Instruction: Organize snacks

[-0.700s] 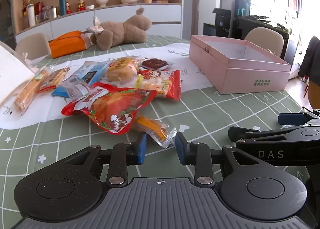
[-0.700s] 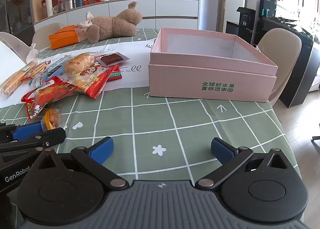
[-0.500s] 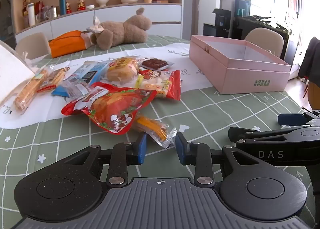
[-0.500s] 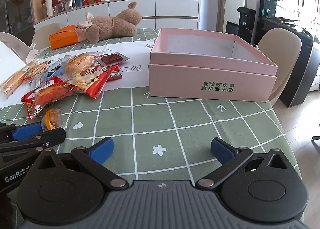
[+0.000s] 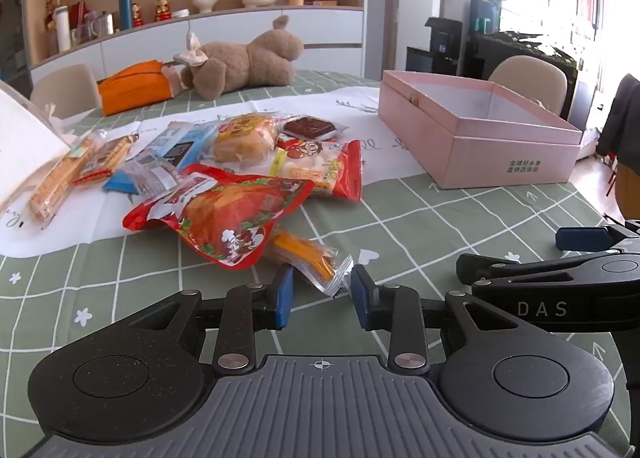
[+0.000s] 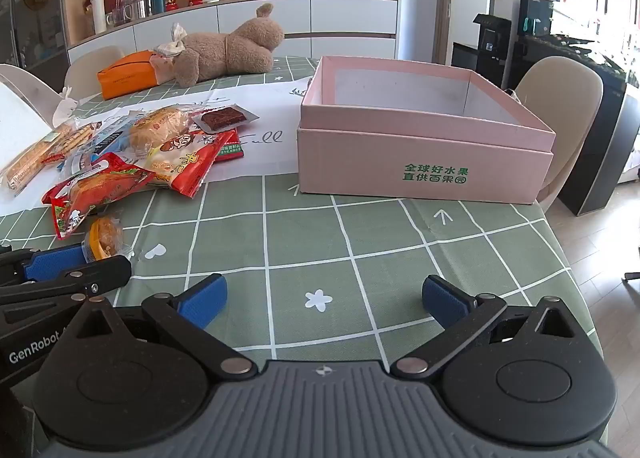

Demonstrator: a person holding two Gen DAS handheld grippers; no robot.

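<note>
A small orange snack packet point(image 5: 304, 254) lies on the green checked tablecloth, its crimped near end between the blue pads of my left gripper point(image 5: 322, 290), which is shut on it. In the right wrist view the same packet point(image 6: 105, 236) sits at the left gripper's fingertips point(image 6: 120, 266). Just behind it is a red pouch point(image 5: 224, 217) and a pile of several more snacks point(image 5: 244, 137) on white paper. An open, empty pink box point(image 6: 400, 161) stands at the right. My right gripper point(image 6: 324, 298) hovers wide open over bare cloth in front of the box, holding nothing.
A brown plush toy point(image 5: 244, 65) and an orange pouch point(image 5: 132, 85) lie at the table's far side. Chairs stand around the table, one beyond the pink box point(image 6: 560, 97). The table edge point(image 6: 560, 242) drops off to the right. A sideboard with ornaments lines the back wall.
</note>
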